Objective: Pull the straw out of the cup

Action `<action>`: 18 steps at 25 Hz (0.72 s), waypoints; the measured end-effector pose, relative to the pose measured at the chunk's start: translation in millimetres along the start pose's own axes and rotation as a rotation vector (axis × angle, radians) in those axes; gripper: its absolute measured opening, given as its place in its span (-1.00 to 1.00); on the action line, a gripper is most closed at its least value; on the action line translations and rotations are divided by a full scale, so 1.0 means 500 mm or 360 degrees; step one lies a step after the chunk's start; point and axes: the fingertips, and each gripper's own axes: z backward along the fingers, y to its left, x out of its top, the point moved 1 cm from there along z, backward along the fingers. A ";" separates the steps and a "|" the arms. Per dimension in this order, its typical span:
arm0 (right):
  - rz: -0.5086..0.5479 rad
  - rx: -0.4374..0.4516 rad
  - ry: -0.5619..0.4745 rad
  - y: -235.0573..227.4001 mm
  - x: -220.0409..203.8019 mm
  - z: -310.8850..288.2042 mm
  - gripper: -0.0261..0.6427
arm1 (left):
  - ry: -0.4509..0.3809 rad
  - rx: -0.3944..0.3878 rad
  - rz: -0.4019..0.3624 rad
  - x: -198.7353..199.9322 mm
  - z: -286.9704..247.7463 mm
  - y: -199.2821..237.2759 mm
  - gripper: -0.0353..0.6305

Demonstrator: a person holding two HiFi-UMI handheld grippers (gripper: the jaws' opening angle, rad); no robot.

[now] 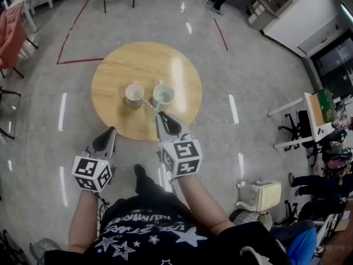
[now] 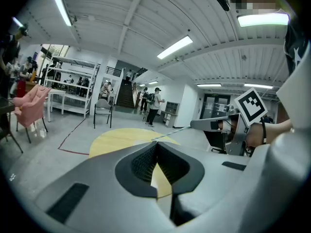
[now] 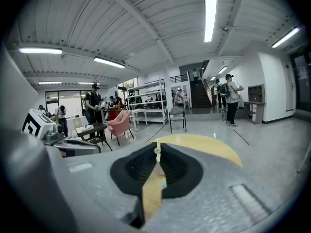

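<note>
- While the fingers of the right gripper (image 1: 160, 115) (image 3: 156, 147) are closed on the straw (image 1: 150, 106) (image 2: 170, 131) (image 3: 157, 153), pinching one end at their very tips, the straw slants out over the near part of the round wooden counter (image 1: 121, 65).
- Its far end points at the gap between the white cup (image 1: 133, 101) and the greenish cup (image 1: 161, 102). It looks clear of both, though whether it touches either cannot be told.
- The left gripper (image 1: 113, 129) (image 2: 156, 143) hangs just off the counter's near edge, well apart from the cups. Its fingers are closed together with nothing between them.
</note>
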 end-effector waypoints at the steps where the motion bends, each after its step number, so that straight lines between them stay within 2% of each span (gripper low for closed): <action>1: -0.0003 -0.0005 -0.0006 0.009 -0.002 0.011 -0.86 | -0.0004 -0.0006 -0.0003 -0.003 0.013 -0.005 -0.88; 8: 0.0011 -0.0043 -0.0056 0.072 -0.021 0.112 -0.86 | -0.0043 -0.0036 -0.0017 -0.024 0.111 -0.046 -0.88; 18: 0.0028 -0.0074 -0.0109 0.171 -0.064 0.294 -0.86 | -0.0140 -0.0077 -0.0087 -0.041 0.274 -0.148 -0.88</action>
